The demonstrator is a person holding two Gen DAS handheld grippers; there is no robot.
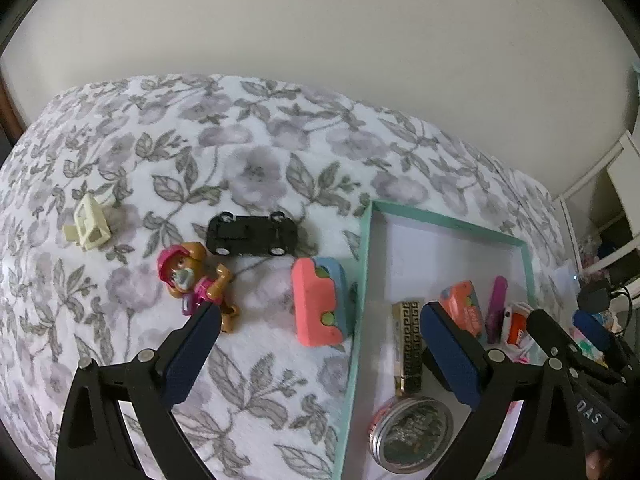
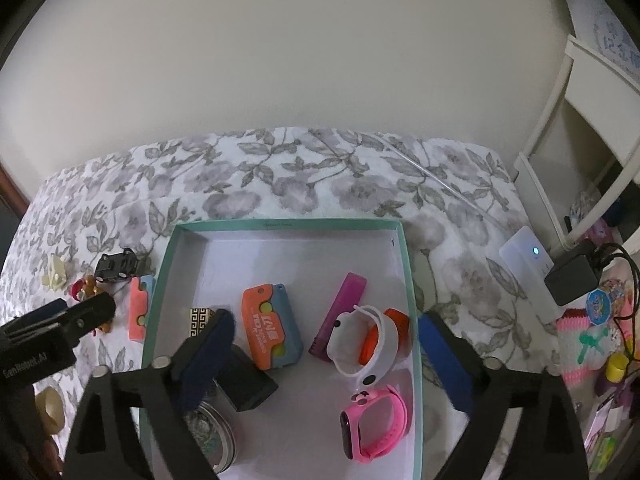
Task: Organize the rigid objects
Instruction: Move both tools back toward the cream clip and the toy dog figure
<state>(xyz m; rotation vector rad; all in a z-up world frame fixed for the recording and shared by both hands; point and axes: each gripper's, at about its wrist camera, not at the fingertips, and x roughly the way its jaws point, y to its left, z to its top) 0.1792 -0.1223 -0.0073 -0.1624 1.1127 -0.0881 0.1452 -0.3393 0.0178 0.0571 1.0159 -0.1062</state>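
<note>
Both tongs, left (image 1: pixel 320 354) and right (image 2: pixel 326 354), gape wide and empty over the teal box (image 2: pixel 404 280); I risk nudging the pink block (image 1: pixel 318 304) against its left wall.

Plain off-white wall (image 2: pixel 280 60) behind. Below it, bed covered by white blanket with grey floral print (image 1: pixel 240 152). At right, white-painted wooden shelf unit (image 2: pixel 580 92); dark brown wooden edge (image 2: pixel 14 192) at left. Soft, even light.

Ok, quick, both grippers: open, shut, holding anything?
Left gripper: open, empty, above the pink and blue toy.
Right gripper: open, empty, above the white watch in the box.
</note>
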